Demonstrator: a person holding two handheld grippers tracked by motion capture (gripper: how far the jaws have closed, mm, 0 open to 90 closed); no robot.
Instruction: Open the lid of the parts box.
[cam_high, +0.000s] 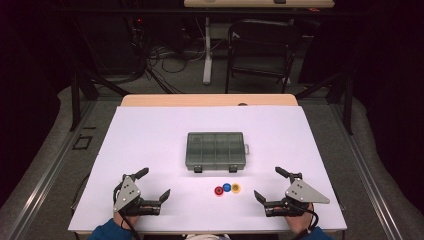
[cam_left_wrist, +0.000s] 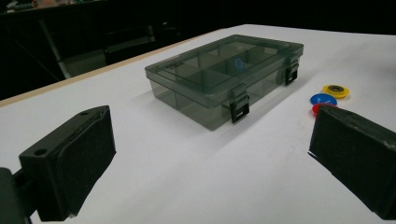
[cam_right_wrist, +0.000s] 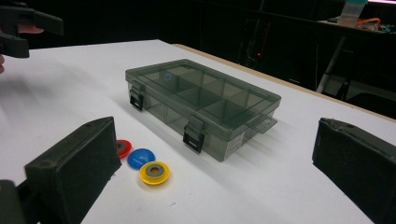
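A smoky grey compartment box (cam_high: 216, 150) with its lid closed and two black latches sits at the middle of the white table; it also appears as the box (cam_left_wrist: 224, 77) and the box (cam_right_wrist: 201, 100). Three small discs lie in a row just in front of it: red (cam_high: 218, 190), blue (cam_high: 227, 187) and yellow (cam_high: 235, 188). My left gripper (cam_high: 154, 184) rests near the front left, open and empty. My right gripper (cam_high: 270, 185) rests near the front right, open and empty. The discs lie between the two grippers.
The white table top (cam_high: 150, 135) has bare room on all sides of the box. Beyond its far edge stand a dark chair (cam_high: 260, 47) and a table leg (cam_high: 207, 50) amid floor cables.
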